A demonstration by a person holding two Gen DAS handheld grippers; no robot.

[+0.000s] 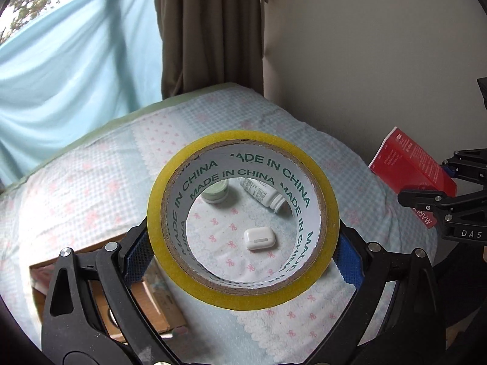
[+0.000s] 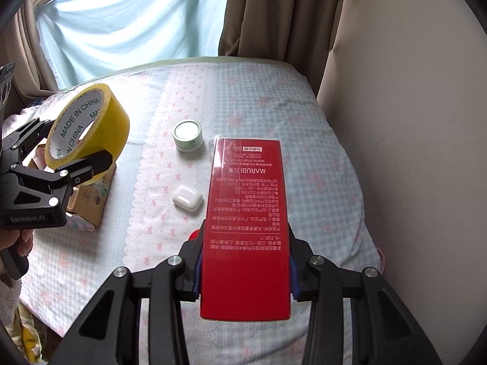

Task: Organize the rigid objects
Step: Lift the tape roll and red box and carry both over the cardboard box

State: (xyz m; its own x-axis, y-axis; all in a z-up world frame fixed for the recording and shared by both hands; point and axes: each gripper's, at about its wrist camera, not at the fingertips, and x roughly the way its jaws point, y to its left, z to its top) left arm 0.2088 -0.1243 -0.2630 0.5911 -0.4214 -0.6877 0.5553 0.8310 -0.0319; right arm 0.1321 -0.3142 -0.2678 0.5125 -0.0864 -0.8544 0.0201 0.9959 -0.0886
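My left gripper [image 1: 243, 249] is shut on a yellow tape roll [image 1: 330, 213] and holds it above the bed; the roll also shows in the right wrist view [image 2: 117, 127]. Through its hole I see a white earbud case [image 1: 259, 238], a green-lidded jar [image 1: 215, 192] and a white bottle [image 1: 261, 193] lying on the bedspread. My right gripper [image 2: 245, 270] is shut on a red box [image 2: 246, 219] held above the bed; the box also shows in the left wrist view [image 1: 411, 167]. The jar [image 2: 187, 136] and earbud case [image 2: 187, 202] lie left of the box.
An open cardboard box [image 1: 146, 307] sits on the bed at lower left, below the tape roll; it also shows in the right wrist view [image 2: 94, 200]. The patterned bedspread [image 2: 319, 152] meets a wall on the right. Curtains [image 2: 274, 12] hang behind.
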